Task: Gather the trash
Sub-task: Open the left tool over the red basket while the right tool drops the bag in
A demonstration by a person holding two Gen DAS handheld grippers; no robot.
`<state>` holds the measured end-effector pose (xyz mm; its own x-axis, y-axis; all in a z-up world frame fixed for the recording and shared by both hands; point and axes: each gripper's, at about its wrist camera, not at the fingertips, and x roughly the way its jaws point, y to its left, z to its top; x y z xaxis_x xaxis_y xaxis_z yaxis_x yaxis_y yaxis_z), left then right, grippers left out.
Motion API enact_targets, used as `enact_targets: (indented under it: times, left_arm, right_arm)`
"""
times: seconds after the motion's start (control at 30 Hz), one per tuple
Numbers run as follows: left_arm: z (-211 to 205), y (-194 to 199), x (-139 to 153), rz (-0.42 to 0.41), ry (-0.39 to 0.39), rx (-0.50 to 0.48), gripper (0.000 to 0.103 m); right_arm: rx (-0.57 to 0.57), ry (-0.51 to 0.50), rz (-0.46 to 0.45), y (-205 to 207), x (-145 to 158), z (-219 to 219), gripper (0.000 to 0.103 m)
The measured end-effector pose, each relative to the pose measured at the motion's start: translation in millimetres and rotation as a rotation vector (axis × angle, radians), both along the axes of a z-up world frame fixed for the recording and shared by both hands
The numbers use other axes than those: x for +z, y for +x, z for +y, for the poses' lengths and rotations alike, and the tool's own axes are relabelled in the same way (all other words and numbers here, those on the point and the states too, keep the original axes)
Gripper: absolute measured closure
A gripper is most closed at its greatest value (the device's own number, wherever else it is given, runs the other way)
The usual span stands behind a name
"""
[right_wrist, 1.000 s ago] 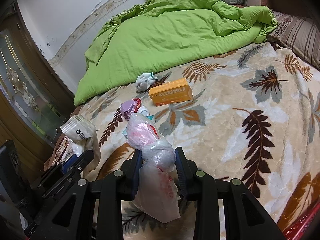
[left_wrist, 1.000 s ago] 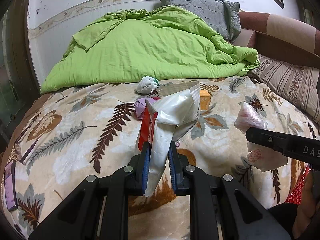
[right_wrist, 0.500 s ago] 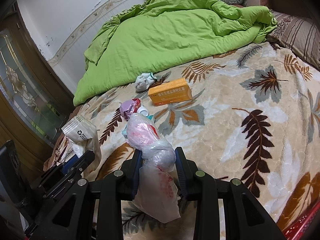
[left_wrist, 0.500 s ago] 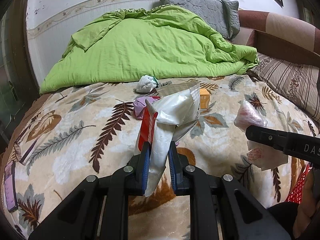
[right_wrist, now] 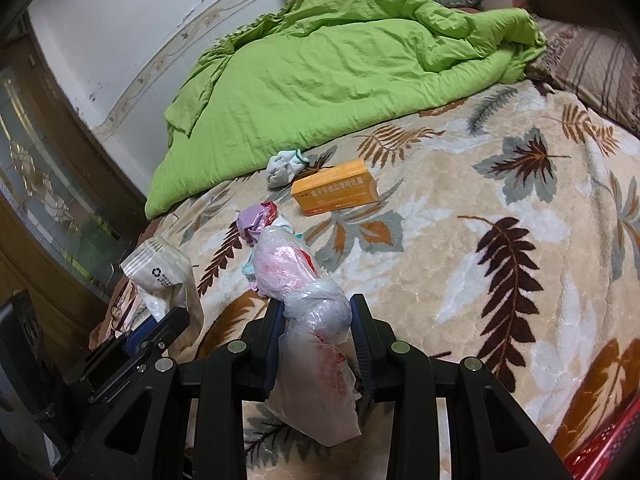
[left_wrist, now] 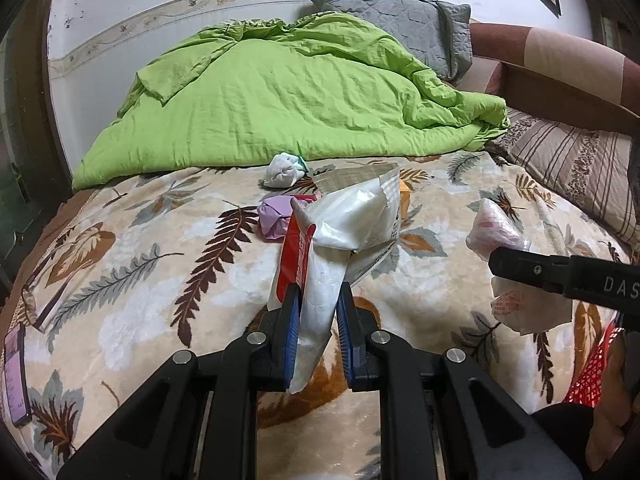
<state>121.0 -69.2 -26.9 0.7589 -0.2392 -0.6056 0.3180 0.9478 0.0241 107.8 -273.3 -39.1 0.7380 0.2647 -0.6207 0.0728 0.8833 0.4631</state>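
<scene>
**Both jaws loaded with trash above the bed**

My left gripper [left_wrist: 317, 312] has its jaws drawn close together, pinching a crumpled white plastic pouch with a red panel on one side [left_wrist: 320, 280]. The pouch stands up out of the blue pads, its torn upper end flaring open toward the far side, and a short tail of it hangs down below the fingers. It is lifted clear of the bed.

My right gripper [right_wrist: 316, 318] has its jaws a little wider, squeezing a knotted translucent plastic bag with pink and red print [right_wrist: 316, 312]. The knot bulges between the pads, one lobe rises ahead of them and the loose end droops beneath. In the left wrist view the same bag shows at the right, held in the right gripper's black finger.

Beyond both jaws lies the cream leaf-patterned fleece blanket [right_wrist: 500, 280] covering the bed. On it, just past the bag, rest a crumpled lilac wrapper [right_wrist: 251, 222] with a bit of red wrapper touching it, then an orange rectangular cardboard box [right_wrist: 336, 188] lying flat, and beside the box's far left corner a balled white sock with green trim [right_wrist: 284, 166]. Farther back a rumpled lime-green duvet [right_wrist: 340, 64] is heaped against the wall, with a grey quilted pillow [left_wrist: 396, 20] behind it and a brown striped pillow [left_wrist: 576, 176] to the right. A phone with a lit purple screen [left_wrist: 14, 376] lies at the blanket's left edge. A red mesh basket [left_wrist: 596, 376] shows at the lower right edge.
</scene>
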Motion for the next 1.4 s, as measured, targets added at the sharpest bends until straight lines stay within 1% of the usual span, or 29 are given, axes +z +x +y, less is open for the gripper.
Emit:
enact_targets:
  times: [0.13,0.2,0.37,0.47,0.67,0.8,0.9,0.97,1.0,1.03,1.07,1.13,1.17,1.27,1.4]
  left_arm:
    - [-1.6,-4.0,1.5,0.008,-0.027,-0.048,0.086]
    - [-3.0,-6.9,3.3,0.017,-0.053,-0.089,0.086]
    - [-12.2,-21.7,13.8,0.017,-0.1,-0.189,0.086]
    - [-27.7,-33.0,19.3,0.062,-0.142,-0.264,0.086]
    - [-88.1,-73.3,30.4,0.124,-0.147,-0.476,0.086]
    - [-134.9,-102.9,35.0,0.198,-0.166,-0.637,0.086]
    - [-170.6,-121.0,30.8,0.268,-0.162,-0.736,0.086]
    - [-193.6,-131.3,25.2,0.326,-0.145,-0.792,0.086]
    - [-200.8,-134.7,23.7,0.338,-0.139,-0.813,0.086]
    - [-209.0,-139.7,21.9,0.354,-0.133,-0.836,0.085]
    - [-217.0,-143.3,19.5,0.367,-0.122,-0.849,0.083]
    - [-226.6,-146.5,15.4,0.381,-0.106,-0.847,0.056]
    - [-227.7,-146.1,14.5,0.381,-0.114,-0.84,0.053]
    - [-226.9,-143.1,14.6,0.394,-0.126,-0.831,0.053]
    - [-210.6,-133.2,23.6,0.356,-0.134,-0.788,0.053]
  right_arm:
    - [0.0,-0.005,-0.005,-9.1,12.7,-6.4,0.068]
    - [0.001,-0.003,-0.011,-17.6,21.3,-13.0,0.068]
    - [-0.029,-0.005,-0.022,-56.3,40.8,-41.0,0.068]
    - [-0.074,-0.002,-0.008,-84.2,44.2,-66.4,0.068]
    - [-0.204,0.005,0.054,-155.3,37.9,-124.7,0.068]
    - [-0.299,0.018,0.093,-199.4,26.9,-158.3,0.067]
    - [-0.362,0.035,0.12,-229.5,17.1,-177.4,0.066]
    - [-0.393,0.046,0.131,-242.7,12.8,-185.6,0.066]
    - [-0.409,0.048,0.136,-249.6,10.5,-189.2,0.065]
    - [-0.42,0.048,0.142,-252.7,9.3,-191.0,0.06]
    - [-0.434,0.048,0.147,-258.2,7.5,-194.0,0.047]
    - [-0.472,0.037,0.152,-268.5,5.8,-199.5,0.034]
    - [-0.483,0.036,0.149,-271.1,6.2,-201.6,0.034]
    - [-0.49,0.031,0.137,-273.0,11.4,-206.4,0.034]
    - [-0.448,0.01,0.099,-254.5,23.0,-198.9,0.034]
